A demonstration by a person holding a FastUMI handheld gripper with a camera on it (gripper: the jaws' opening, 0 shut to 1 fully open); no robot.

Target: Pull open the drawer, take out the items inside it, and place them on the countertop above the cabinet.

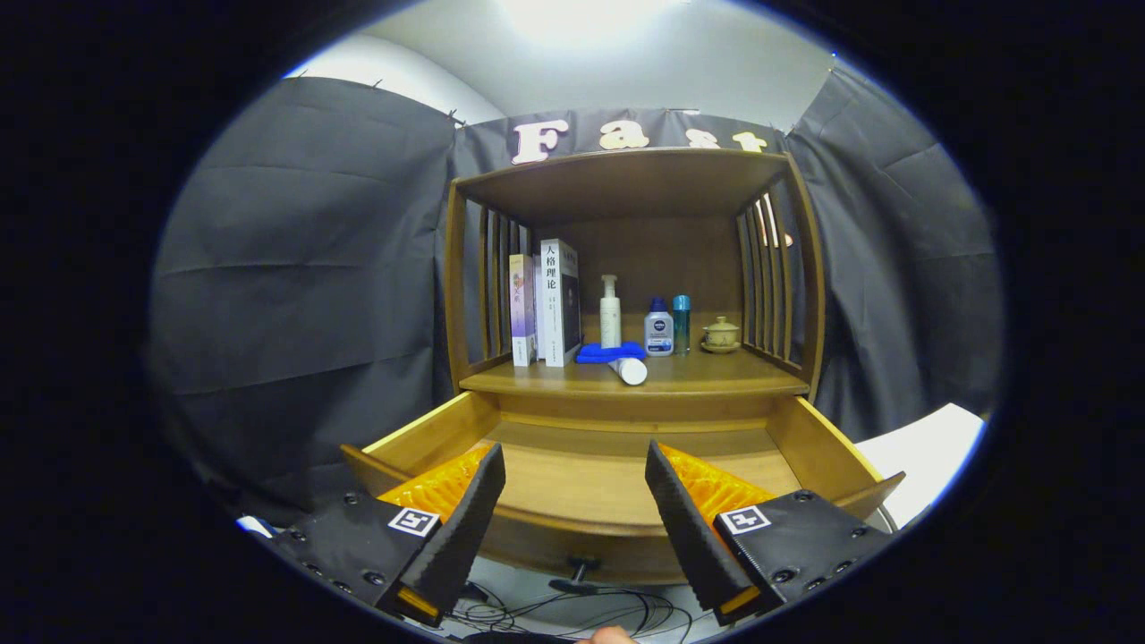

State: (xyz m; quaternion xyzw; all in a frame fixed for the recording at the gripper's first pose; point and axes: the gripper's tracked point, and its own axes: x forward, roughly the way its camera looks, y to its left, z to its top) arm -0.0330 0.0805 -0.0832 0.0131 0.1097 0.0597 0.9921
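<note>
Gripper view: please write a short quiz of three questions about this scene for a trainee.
1. True or false: the drawer is pulled open.
2. The white tube on the countertop is: A) standing upright, B) lying on its side, C) inside a cup.
3. Fill in: the gripper hangs over the drawer's front with its jaws ____, holding nothing.

Key: 1 true; 2 B; 3 open.
</note>
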